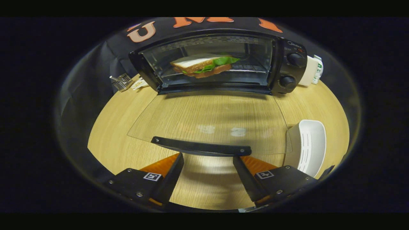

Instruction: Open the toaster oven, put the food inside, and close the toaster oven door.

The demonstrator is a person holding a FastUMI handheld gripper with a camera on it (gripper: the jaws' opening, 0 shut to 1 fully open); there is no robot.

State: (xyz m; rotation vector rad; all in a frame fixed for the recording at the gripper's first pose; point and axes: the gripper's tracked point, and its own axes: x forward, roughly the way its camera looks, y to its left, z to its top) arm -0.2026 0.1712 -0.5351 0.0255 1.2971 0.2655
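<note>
The sandwich [204, 65] lay inside the toaster oven [220, 60] at twelve o'clock, its glass door [207, 118] folded down flat. The gripper [207, 159] hung with fingers spread, empty, just behind the door handle [201, 146]. Closing remained: lift that handle upward.

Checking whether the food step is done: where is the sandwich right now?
In the gripper view the sandwich lies inside the open toaster oven, left of its two knobs and beyond the lowered glass door; the open gripper sits just short of the door handle.
</note>
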